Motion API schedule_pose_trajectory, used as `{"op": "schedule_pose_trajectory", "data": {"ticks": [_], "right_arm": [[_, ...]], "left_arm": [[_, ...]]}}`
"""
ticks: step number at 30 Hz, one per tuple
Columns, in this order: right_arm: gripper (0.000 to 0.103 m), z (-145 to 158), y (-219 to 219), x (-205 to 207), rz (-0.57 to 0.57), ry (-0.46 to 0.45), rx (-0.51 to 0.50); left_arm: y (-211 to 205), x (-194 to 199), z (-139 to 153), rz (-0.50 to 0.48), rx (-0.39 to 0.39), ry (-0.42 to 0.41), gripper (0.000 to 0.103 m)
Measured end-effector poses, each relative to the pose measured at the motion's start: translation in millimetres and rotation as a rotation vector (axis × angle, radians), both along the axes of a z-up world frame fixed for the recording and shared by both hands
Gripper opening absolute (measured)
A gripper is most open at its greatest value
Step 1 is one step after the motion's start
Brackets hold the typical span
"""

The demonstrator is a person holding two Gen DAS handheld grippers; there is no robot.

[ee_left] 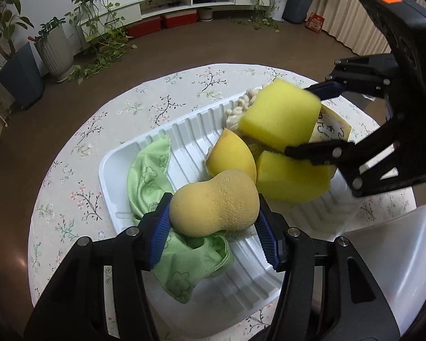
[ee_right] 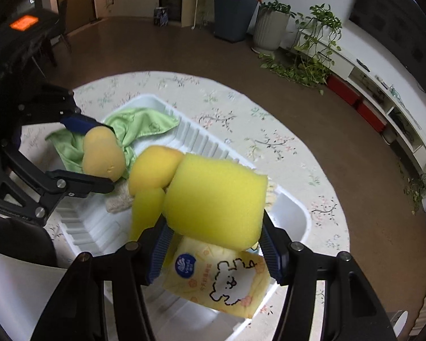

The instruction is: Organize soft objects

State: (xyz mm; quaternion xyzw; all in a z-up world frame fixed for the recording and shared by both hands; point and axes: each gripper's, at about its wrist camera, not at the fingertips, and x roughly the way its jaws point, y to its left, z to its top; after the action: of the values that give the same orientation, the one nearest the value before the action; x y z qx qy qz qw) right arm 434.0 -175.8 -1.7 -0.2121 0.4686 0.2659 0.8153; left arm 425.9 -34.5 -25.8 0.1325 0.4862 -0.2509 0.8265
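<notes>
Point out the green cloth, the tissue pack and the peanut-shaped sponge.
green cloth (ee_left: 147,176): left wrist view, on its upper fold in the tray.
tissue pack (ee_right: 227,281): right wrist view, on its printed front.
peanut-shaped sponge (ee_left: 215,201): left wrist view, on its middle.

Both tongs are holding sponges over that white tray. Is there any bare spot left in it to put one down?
The white tray has bare ribbed floor between the green cloth and the round yellow sponges. More shows at its near corner, below the left tongs. The end under the right tongs is crowded: yellow block sponge, tissue pack, beige cloth.
</notes>
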Motion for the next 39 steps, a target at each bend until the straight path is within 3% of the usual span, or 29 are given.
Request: {"op": "schedule_pose_trajectory", "data": {"ticks": [2,4,9,12,19,26,28,32,39], "right_arm": [[0.063,-4,3,-1,0.004,0.001,0.008],[0.065,-5,4,-1,0.008,0.001,0.006],[0.078,-8,4,-6,0.017,-0.013,-0.002],[0.078,-5,1,-9,0.008,-0.028,0.012],[0.079,23,-18,-18,-0.034,-0.091,0.064],[0.085,61,-63,-40,-0.169,-0.171,0.139],[0.087,70,-79,-55,-0.225,-0.196,0.168],[0.089,81,-110,-97,-0.349,-0.248,0.232],[0.094,67,-125,-226,-0.498,-0.324,0.311]], "left_arm": [[-1,-1,-1,0.001,-0.002,-0.008,0.06],[-1,-2,-1,0.004,-0.008,-0.014,0.074],[1,-7,6,0.023,-0.017,-0.041,0.085],[7,-9,14,0.046,-0.04,-0.067,0.092],[26,-31,55,0.125,-0.06,-0.206,0.1],[57,-76,103,0.29,-0.072,-0.38,0.103],[64,-98,111,0.357,-0.058,-0.413,0.103],[68,-141,113,0.47,-0.041,-0.404,0.103],[60,-222,95,0.533,-0.09,-0.392,0.103]]}}
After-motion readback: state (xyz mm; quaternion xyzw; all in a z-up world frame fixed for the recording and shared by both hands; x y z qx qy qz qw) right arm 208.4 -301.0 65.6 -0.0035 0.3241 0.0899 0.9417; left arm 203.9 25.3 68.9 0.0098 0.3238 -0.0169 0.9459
